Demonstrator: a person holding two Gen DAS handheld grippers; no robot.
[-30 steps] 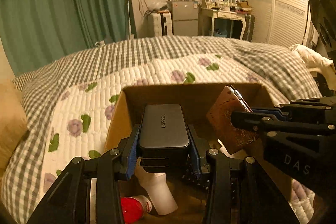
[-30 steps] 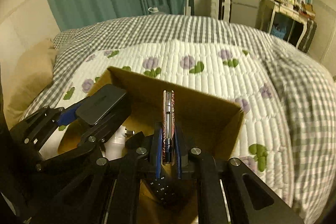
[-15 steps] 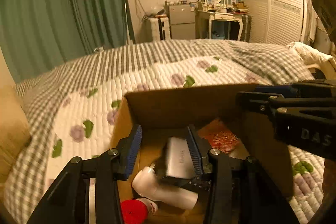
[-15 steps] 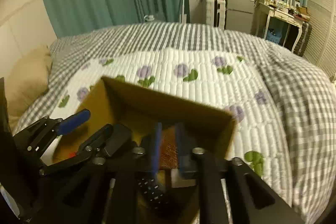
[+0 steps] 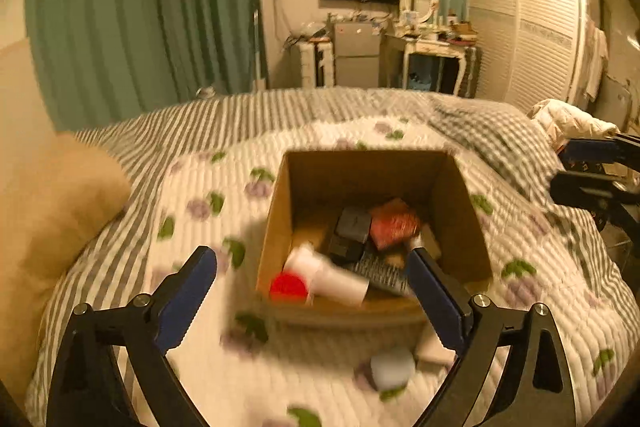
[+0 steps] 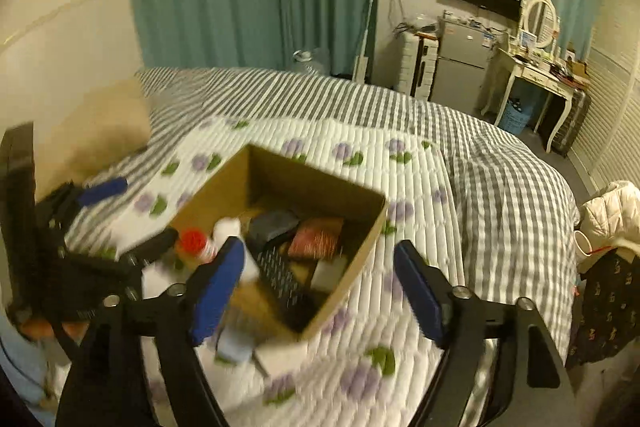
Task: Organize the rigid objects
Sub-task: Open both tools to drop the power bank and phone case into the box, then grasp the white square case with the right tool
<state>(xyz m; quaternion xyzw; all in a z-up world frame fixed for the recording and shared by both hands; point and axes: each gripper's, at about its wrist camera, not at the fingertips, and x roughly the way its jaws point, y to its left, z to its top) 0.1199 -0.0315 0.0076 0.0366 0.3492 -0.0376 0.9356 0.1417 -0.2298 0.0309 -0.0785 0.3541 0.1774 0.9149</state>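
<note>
An open cardboard box (image 5: 460, 203) (image 6: 360, 231) sits on the bed. Inside lie a dark grey power bank (image 5: 352, 225) (image 6: 274, 223), a red-brown patterned phone (image 5: 394, 223) (image 6: 318, 237), a white bottle (image 5: 332, 277), a red-capped bottle (image 5: 289, 287) (image 6: 194, 241) and a black remote (image 5: 380, 273) (image 6: 280, 277). My left gripper (image 5: 312, 287) is open and empty, pulled back above the box's near side. My right gripper (image 6: 316, 287) is open and empty, above the box's near right corner.
A small pale blue object (image 5: 391, 367) and a white block (image 5: 434, 349) lie on the quilt (image 5: 208, 347) in front of the box. A tan pillow (image 5: 52, 211) lies at the left. A white jacket (image 6: 612, 211) hangs at the bed's right edge.
Both grippers let go: the power bank and the phone dropped into the box. Both grippers then opened wide and pulled back and up from the box.
</note>
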